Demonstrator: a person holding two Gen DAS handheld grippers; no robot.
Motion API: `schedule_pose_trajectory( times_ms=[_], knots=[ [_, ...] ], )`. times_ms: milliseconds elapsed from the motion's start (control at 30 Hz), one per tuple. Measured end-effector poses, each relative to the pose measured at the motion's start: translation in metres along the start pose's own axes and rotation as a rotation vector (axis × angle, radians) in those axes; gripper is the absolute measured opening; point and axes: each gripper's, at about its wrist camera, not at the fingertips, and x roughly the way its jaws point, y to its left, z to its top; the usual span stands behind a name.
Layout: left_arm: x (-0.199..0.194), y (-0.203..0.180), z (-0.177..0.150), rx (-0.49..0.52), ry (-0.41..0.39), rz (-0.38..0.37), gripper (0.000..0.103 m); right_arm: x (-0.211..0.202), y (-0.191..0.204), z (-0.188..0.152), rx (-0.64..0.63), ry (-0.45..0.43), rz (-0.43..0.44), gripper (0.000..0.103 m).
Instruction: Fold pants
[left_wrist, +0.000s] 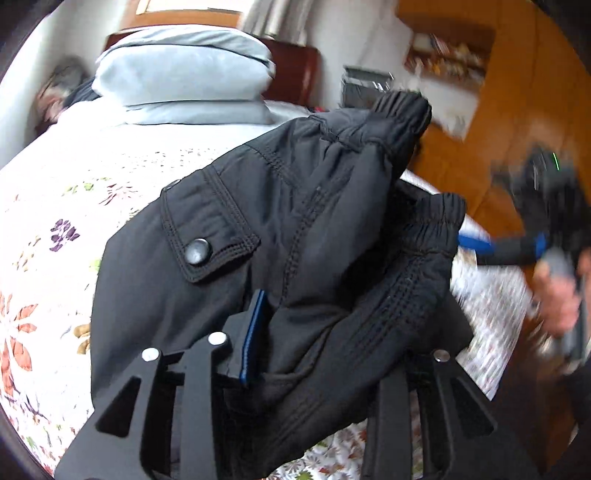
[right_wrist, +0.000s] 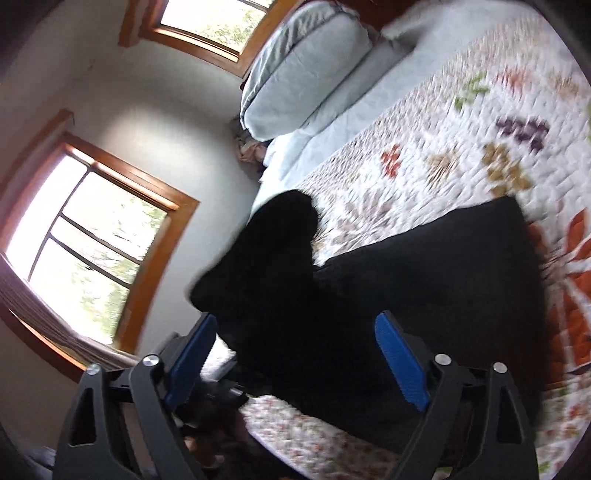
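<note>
Black pants (left_wrist: 280, 221) with a snap pocket flap and an elastic waistband hang bunched from my left gripper (left_wrist: 295, 332), which is shut on the fabric near the waist and holds it above the bed. Only its left blue-edged finger (left_wrist: 253, 332) shows; cloth covers the other. My right gripper (right_wrist: 295, 358) is open and empty, its blue pads (right_wrist: 400, 365) wide apart, hovering over the rest of the black pants (right_wrist: 406, 280) lying on the quilt. In the left wrist view the right gripper (left_wrist: 509, 247) appears blurred at the right, clear of the waistband.
A floral quilt (left_wrist: 48, 229) covers the bed (right_wrist: 461, 122). Pale blue pillows (left_wrist: 184, 74) are stacked at the headboard. Wooden furniture (left_wrist: 517, 92) stands right of the bed. Two windows (right_wrist: 88, 236) are in the wall beside the bed.
</note>
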Motion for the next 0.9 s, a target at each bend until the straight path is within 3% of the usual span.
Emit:
schedule_pose_trajectory(
  times_ms=[133, 267, 567, 667, 733, 800, 900],
  knots=[
    [0.014, -0.016, -0.009, 0.115, 0.044, 0.044, 0.038, 0.032, -0.017, 0.016, 0.144, 0.073, 0.038, 0.092],
    [0.021, -0.011, -0.011, 0.127, 0.046, 0.051, 0.039, 0.065, -0.03, 0.023, 0.233, 0.134, 0.033, 0.092],
    [0.025, -0.017, -0.008, 0.107, 0.05, 0.037, 0.044, 0.099, -0.026, 0.02, 0.219, 0.169, -0.019, 0.092],
    [0.026, -0.016, -0.008, 0.098, 0.064, 0.038, 0.053, 0.105, -0.023, 0.018, 0.21, 0.175, -0.032, 0.09],
    [0.026, -0.016, -0.008, 0.088, 0.076, 0.049, 0.063, 0.106, -0.02, 0.016, 0.193, 0.176, -0.042, 0.079],
    [0.025, -0.015, -0.008, 0.079, 0.081, 0.062, 0.07, 0.109, -0.018, 0.014, 0.169, 0.181, -0.079, 0.058],
    [0.025, -0.011, -0.008, 0.056, 0.095, 0.092, 0.088, 0.11, -0.019, 0.011, 0.158, 0.18, -0.096, 0.035]
  ],
)
